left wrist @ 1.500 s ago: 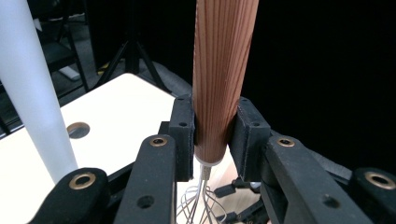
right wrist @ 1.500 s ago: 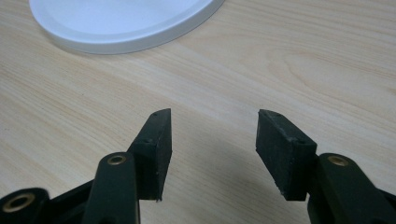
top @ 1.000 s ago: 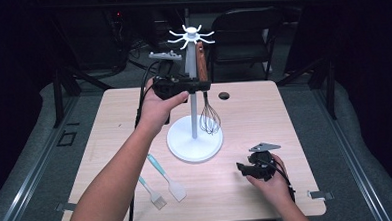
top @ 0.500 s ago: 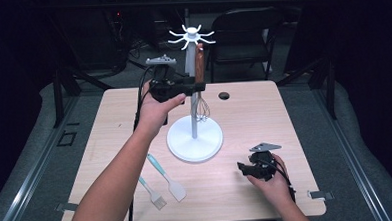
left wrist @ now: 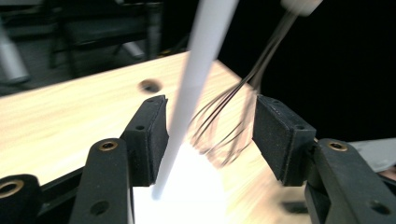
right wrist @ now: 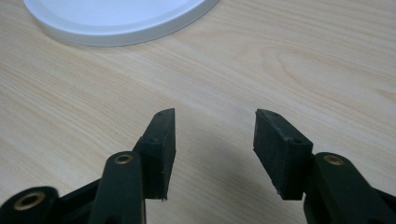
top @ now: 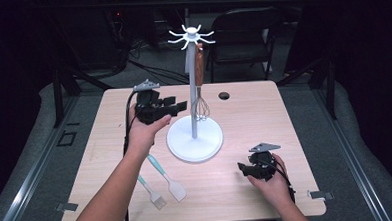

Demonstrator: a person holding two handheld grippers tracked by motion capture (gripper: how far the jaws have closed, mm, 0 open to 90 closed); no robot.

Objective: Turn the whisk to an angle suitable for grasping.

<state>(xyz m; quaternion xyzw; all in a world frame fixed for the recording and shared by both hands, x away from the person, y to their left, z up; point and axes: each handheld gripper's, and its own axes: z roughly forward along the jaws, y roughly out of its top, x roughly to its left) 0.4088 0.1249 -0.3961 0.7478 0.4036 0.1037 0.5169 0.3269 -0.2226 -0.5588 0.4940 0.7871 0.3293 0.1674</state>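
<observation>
The whisk (top: 199, 93) now hangs by its wooden handle from a hook of the white stand (top: 194, 135) at the middle of the table (top: 264, 112), its wire head dangling just beside the pole. Your left gripper (top: 176, 107), which a second ago was up at the handle, has let go and dropped away to the left, its jaws having just opened wide with nothing pressed between them; in the left gripper view the pole and wires (left wrist: 224, 126) lie beyond the pads, blurred. Your right gripper (top: 242, 168) rests near the front right edge, jaws apart and empty, having just narrowed slightly. By all appearances the hanging is done. A spatula (top: 168, 178) and brush (top: 151, 192) lie near your left forearm, well clear
</observation>
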